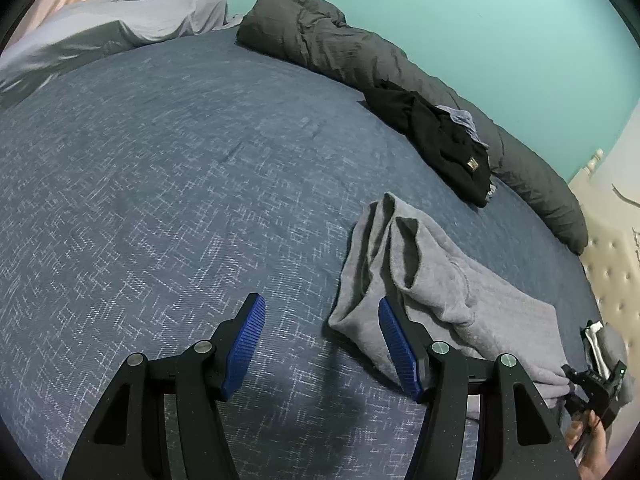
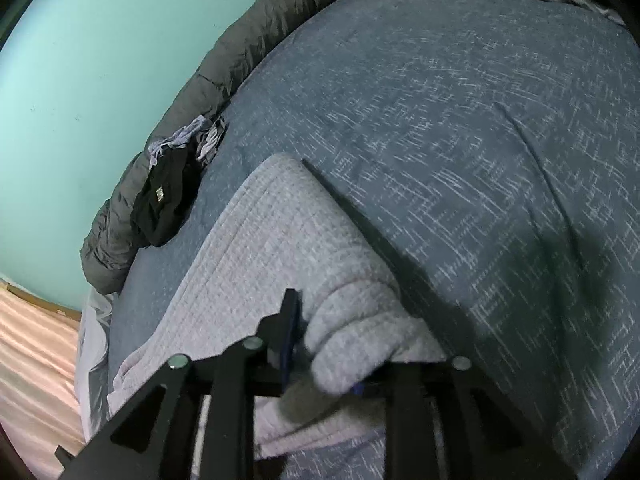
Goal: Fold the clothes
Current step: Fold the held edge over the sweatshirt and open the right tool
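Left gripper (image 1: 322,344): jaws spread wide, released, low over the blue bed (image 1: 160,200), one blue pad just at the near edge of the grey garment (image 1: 440,280). Right gripper (image 2: 316,344): jaws clenched on a bunched fold of the same grey garment, spread on the bed. Black clothing (image 1: 448,140) farther off, against the rolled dark duvet (image 1: 320,36).

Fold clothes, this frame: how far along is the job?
Early. No folded garment is clearly visible. In hand: the right gripper is shut on a bunched edge of the grey sweatshirt, which lies rumpled on the blue bedspread; the left gripper is open, beside it. Left: the black garment heaped by the dark duvet.
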Motion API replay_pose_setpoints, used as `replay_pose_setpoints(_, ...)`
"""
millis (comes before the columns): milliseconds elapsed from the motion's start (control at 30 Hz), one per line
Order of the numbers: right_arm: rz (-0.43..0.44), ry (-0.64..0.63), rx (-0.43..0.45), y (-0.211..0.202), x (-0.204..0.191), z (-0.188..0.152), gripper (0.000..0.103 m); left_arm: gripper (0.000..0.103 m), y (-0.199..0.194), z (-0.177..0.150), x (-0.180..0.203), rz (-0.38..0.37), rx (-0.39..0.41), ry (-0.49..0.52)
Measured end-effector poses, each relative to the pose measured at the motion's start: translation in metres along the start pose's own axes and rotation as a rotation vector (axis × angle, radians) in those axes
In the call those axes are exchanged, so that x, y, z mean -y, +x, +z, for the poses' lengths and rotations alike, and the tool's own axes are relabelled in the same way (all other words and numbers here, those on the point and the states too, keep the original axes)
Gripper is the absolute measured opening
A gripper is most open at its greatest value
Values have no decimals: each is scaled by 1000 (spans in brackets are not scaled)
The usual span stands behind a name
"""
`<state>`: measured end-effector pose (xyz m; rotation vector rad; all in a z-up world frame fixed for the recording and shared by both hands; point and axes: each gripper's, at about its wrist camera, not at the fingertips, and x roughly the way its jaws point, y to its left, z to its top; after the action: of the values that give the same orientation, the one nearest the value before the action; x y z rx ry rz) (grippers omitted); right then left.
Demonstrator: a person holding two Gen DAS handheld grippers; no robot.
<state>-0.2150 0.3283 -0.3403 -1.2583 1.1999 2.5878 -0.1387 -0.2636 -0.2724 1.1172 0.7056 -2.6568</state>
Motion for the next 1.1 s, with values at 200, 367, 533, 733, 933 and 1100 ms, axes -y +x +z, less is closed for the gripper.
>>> replay_pose_setpoints(200, -41, -38, -25, -33, 11, -14, 49, 63, -1, 0, 3, -3, 3, 3)
replay_pose_setpoints(367, -78, -142, 64, -69, 5, -10, 49, 63, -1, -1, 7, -2, 9, 3)
replay_pose_setpoints(533, -32, -255, 60, -56, -31, 0, 47, 63, 0, -1, 18, -7, 19, 18)
replay_pose_setpoints(733, 54, -367, -32, -2, -84, -22, 26, 63, 4, 0, 25, -7, 15, 33)
replay_pose_setpoints(933, 89, -512, -131, 35, -138, -75, 17, 63, 6, 0, 23, -6, 11, 28)
replay_pose_setpoints(1100, 91, -617, -202, 65, -175, -119, 16, 63, 3, 0, 17, -9, 13, 18)
